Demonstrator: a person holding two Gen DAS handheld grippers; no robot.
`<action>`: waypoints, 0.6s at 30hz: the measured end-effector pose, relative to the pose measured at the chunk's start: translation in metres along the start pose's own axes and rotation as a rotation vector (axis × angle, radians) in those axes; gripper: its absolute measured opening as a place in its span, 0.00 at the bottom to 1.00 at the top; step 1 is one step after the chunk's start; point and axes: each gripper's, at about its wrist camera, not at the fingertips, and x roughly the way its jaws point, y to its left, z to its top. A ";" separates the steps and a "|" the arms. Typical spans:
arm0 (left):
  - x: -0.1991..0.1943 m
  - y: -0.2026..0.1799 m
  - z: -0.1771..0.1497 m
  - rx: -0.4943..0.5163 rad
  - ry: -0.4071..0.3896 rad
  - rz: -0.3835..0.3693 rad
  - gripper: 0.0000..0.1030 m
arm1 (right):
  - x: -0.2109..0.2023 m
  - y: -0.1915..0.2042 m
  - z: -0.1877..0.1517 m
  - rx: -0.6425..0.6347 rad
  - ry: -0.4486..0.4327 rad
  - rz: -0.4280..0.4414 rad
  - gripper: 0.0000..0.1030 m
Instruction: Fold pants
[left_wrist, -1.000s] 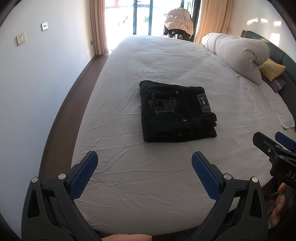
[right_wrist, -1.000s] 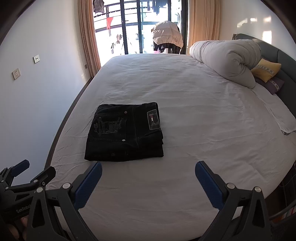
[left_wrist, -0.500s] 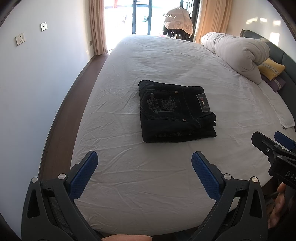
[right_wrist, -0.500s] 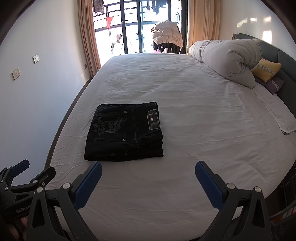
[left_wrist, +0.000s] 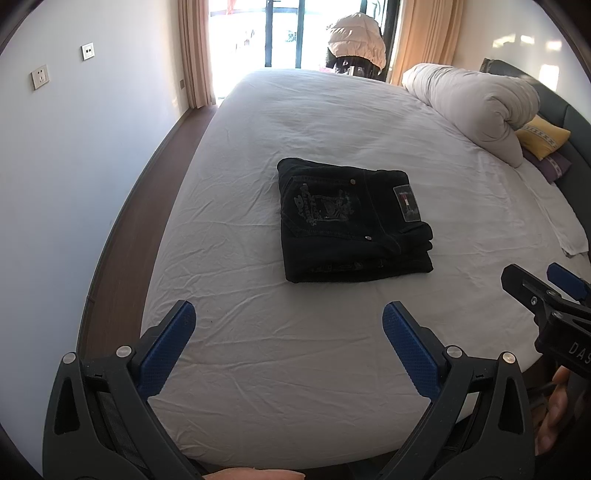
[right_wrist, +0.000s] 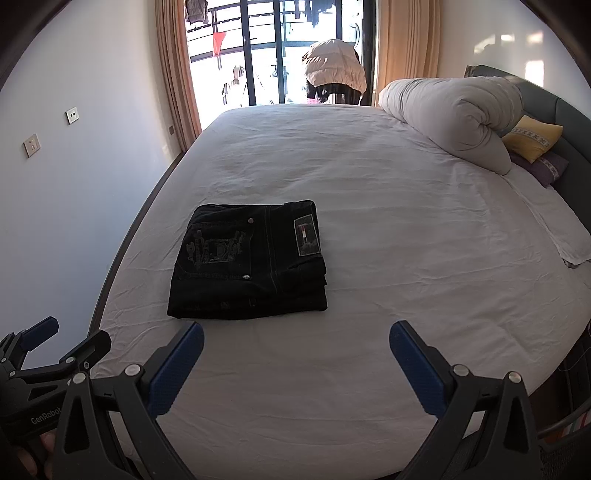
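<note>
There was one pair of pants, black and folded into a neat block. It lay on the white bed, in the middle of the left view and left of middle in the right view. There were two grippers. The left gripper was spread wide and held nothing. The right gripper was spread wide and empty too. Both hung over the near edge of the bed, apart from the pants. One rolled quilt sat at the upper right, with two pillows behind it. Nothing had really moved since the earlier frame.
</note>
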 end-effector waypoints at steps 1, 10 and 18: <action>0.001 0.001 0.000 0.000 0.001 -0.001 1.00 | 0.000 0.000 0.001 0.000 0.000 0.000 1.00; 0.002 0.001 -0.002 0.002 0.005 -0.004 1.00 | 0.001 -0.001 -0.002 -0.001 0.003 0.001 1.00; 0.003 0.001 -0.003 0.005 0.006 -0.003 1.00 | 0.002 -0.001 -0.005 -0.002 0.006 0.002 1.00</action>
